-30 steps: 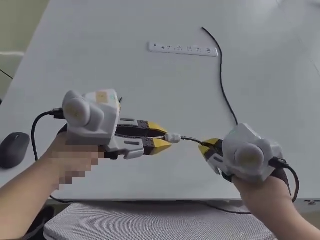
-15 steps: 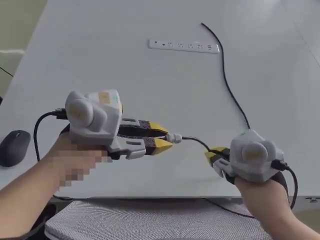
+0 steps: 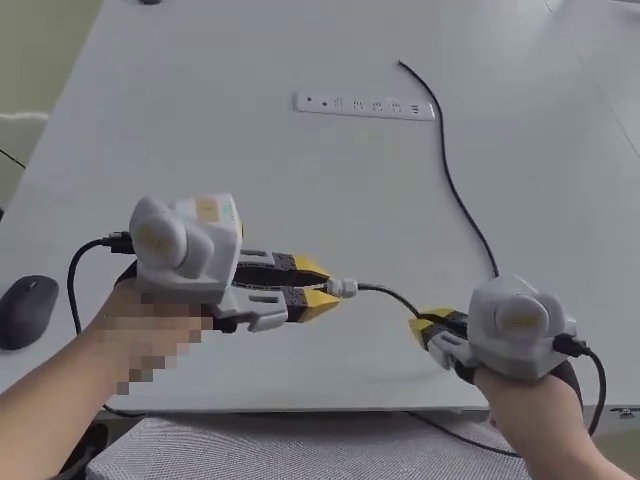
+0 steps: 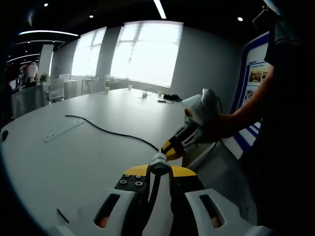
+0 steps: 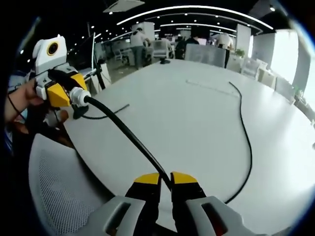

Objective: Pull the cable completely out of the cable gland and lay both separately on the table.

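The left hand-held gripper (image 3: 320, 284) is clenched on the white cable gland (image 3: 343, 288), which sits pinched between its yellow tips and sticks out just past them. In the left gripper view the cable gland (image 4: 158, 160) stands right at the tips of that gripper's own jaws. A black cable (image 3: 385, 291) leaves the front of the gland and runs in a shallow curve across to the right hand-held gripper (image 3: 422, 324), whose jaws are closed tight on it. The right gripper view shows this grasp plainly: the cable (image 5: 123, 132) climbs from between the two yellow tips of the right hand-held gripper (image 5: 166, 179) to the cable gland (image 5: 78, 96) held by the left hand-held gripper (image 5: 63, 91) opposite. One end of the cable is inside the gland. Both grippers hang above the near edge of the white worktop (image 3: 250, 150), tips pointing at each other and well apart, with the cable spanning the gap

Well beyond both sets of tips a white power strip (image 3: 365, 104) lies flat on the worktop, and its black cord (image 3: 450, 170) trails from the strip's far end back toward the right hand-held gripper. A dark mouse (image 3: 25, 310) rests on the worktop behind the body of the left hand-held gripper. Under both grippers, a grey mesh chair (image 3: 250, 450) sits just beside the worktop's edge
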